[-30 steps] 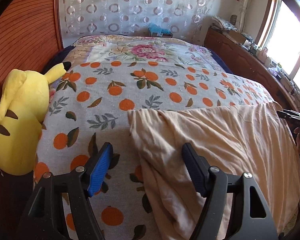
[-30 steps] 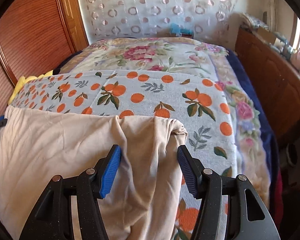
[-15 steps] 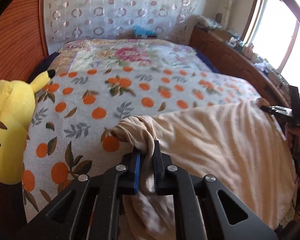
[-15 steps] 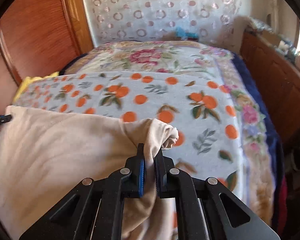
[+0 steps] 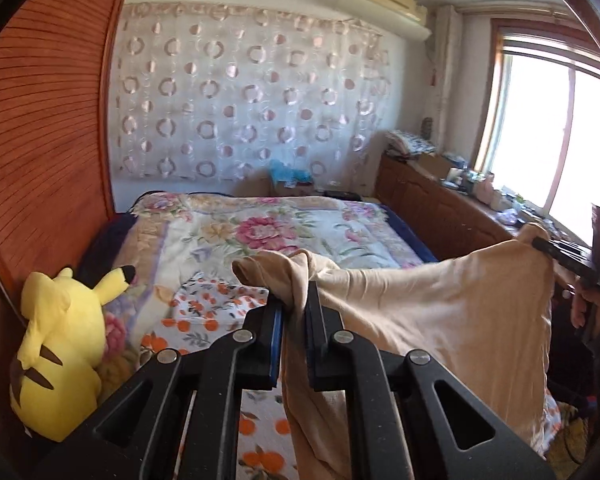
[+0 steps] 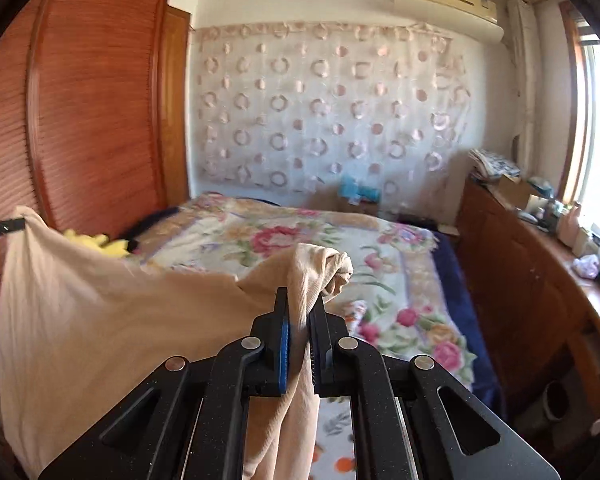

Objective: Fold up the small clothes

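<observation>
A beige garment [image 5: 440,312] hangs stretched in the air above the bed, held by two corners. My left gripper [image 5: 294,304] is shut on its left corner, a bunch of cloth sticking out past the pads. My right gripper [image 6: 300,308] is shut on the other corner, the beige garment [image 6: 100,312] spreading away to the left. In the left wrist view the right gripper [image 5: 540,245] shows at the far right, a hand below it. The left gripper's tip [image 6: 20,222] peeks in at the left edge of the right wrist view.
Below lies the bed with an orange-print blanket [image 5: 204,316] over a floral quilt [image 5: 276,232]. A yellow plush toy [image 5: 60,344] sits at the bed's left edge by the wooden wardrobe [image 6: 92,112]. A cluttered wooden cabinet [image 6: 512,272] runs under the window on the right.
Both grippers closed on the garment's corners, then rose, lifting the cloth off the bed and tilting the views up toward the curtain wall.
</observation>
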A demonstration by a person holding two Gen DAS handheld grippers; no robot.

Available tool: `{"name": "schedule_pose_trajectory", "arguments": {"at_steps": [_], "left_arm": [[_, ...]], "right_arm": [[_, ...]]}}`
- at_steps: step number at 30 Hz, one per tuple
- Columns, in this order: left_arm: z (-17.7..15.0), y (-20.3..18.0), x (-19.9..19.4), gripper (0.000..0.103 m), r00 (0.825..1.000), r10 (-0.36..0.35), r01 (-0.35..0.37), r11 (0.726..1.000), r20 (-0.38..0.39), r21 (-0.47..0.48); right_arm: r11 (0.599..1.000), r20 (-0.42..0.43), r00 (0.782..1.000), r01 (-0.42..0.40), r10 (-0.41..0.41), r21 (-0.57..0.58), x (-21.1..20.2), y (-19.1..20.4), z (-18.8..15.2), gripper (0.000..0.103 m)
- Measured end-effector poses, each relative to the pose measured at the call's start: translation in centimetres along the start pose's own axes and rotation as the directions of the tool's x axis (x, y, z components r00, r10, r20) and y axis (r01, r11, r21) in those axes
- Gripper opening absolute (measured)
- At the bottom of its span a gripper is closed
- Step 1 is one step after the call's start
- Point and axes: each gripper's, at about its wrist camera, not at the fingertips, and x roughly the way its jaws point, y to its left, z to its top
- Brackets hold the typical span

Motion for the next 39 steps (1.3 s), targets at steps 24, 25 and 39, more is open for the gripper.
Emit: {"name": "schedule_pose_trajectory", "arguments": {"at_steps": [24,25,39], "left_arm": [[-7.8,5.1,10.0,0.063,0.958,0.054,-0.031,0.996,-0.282,0.086],[-7.7,5.4,9.6,0.076,0.96,0.054,-0.033,0.996,-0.274,0.081],[-7.5,9.0,5.5,0.077,0.964,0.058,-0.042,0.997,-0.258,0.068]], "right_arm": [[0.94,-0.236,0.912,-0.339,0.336,0.028,3.7,22.6,-9.7,0.061],[0.923,-0.243,0.893,-0.385,0.38,0.026,3.0,24.9,-10.3,0.061],[0.773,-0.37,0.741,-0.629,0.56,-0.089,3.0,41.6,-15.4,0.061]]}}
